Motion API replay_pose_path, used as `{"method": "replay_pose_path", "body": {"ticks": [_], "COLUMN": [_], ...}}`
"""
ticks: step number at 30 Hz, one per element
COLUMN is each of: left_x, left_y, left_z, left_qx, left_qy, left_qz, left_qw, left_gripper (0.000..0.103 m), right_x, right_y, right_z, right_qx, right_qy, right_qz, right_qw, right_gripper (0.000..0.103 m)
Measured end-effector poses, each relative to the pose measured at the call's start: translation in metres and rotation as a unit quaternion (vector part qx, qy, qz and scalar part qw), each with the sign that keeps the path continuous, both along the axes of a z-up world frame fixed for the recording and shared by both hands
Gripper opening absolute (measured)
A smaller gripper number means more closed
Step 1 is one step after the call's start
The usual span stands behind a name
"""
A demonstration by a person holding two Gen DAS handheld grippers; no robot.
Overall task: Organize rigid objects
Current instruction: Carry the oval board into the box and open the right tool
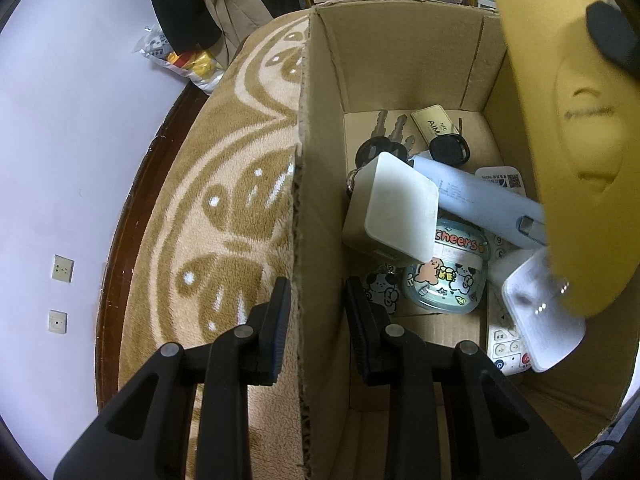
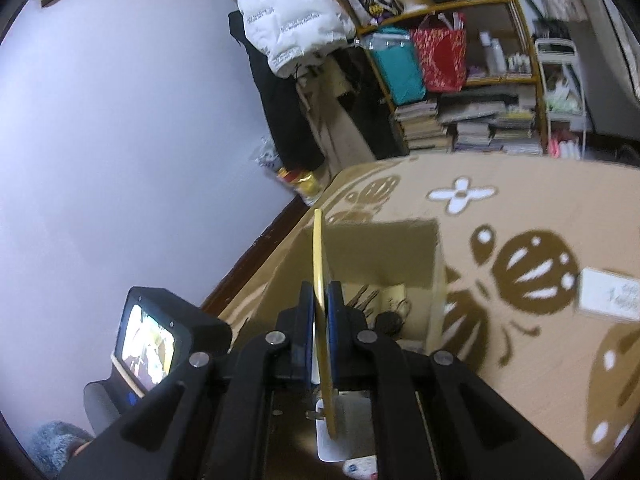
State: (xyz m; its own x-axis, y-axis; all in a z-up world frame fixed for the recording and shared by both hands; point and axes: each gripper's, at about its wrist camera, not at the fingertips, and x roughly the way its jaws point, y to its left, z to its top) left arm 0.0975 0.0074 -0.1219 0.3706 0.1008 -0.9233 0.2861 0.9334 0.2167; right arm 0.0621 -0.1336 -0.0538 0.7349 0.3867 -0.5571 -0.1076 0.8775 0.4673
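An open cardboard box (image 1: 404, 60) stands on a beige patterned blanket (image 1: 224, 208). My left gripper (image 1: 316, 300) straddles the box's left wall, one finger outside and one inside, shut on it. Inside lie keys (image 1: 384, 136), a white cube charger (image 1: 394, 210), a pale blue bar (image 1: 480, 196), a "cheers" cartoon case (image 1: 448, 280), a white plug adapter (image 1: 540, 312) and a remote (image 1: 506, 348). My right gripper (image 2: 321, 304) is shut on a thin yellow plate (image 2: 319, 264), seen edge-on over the box (image 2: 416, 248). The same yellow plate (image 1: 560, 140) hangs over the box's right side.
A white card (image 2: 608, 294) lies on the blanket (image 2: 540, 208) right of the box. A wall (image 1: 60, 140) and dark bed edge (image 1: 136, 184) run along the left. Stacked books (image 2: 472, 124), shelves and hanging coats (image 2: 288, 12) stand behind.
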Motion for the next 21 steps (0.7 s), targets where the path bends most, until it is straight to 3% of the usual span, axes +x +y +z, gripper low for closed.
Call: {"method": "replay_pose_path", "body": {"ticks": [3, 12, 21], "left_x": [0.0, 0.001, 0.003], "left_y": [0.001, 0.001, 0.002], "left_z": [0.001, -0.001, -0.001], "left_qx": [-0.001, -0.002, -0.004], "left_qy": [0.001, 0.002, 0.003], "left_qz": [0.0, 0.002, 0.004], "left_qw": [1.0, 1.0, 1.0], "left_gripper": [0.027, 0.027, 0.028], "right_x": [0.002, 0.004, 0.004], "right_y": [0.0, 0.002, -0.033], "right_z": [-0.006, -0.013, -0.009], "right_qx": [0.02, -0.037, -0.045], "right_qy": [0.012, 0.026, 0.026], "right_qz": [0.003, -0.011, -0.064], "right_qw": [1.0, 0.999, 0.997], "right_gripper": [0.007, 0.008, 0.012]}}
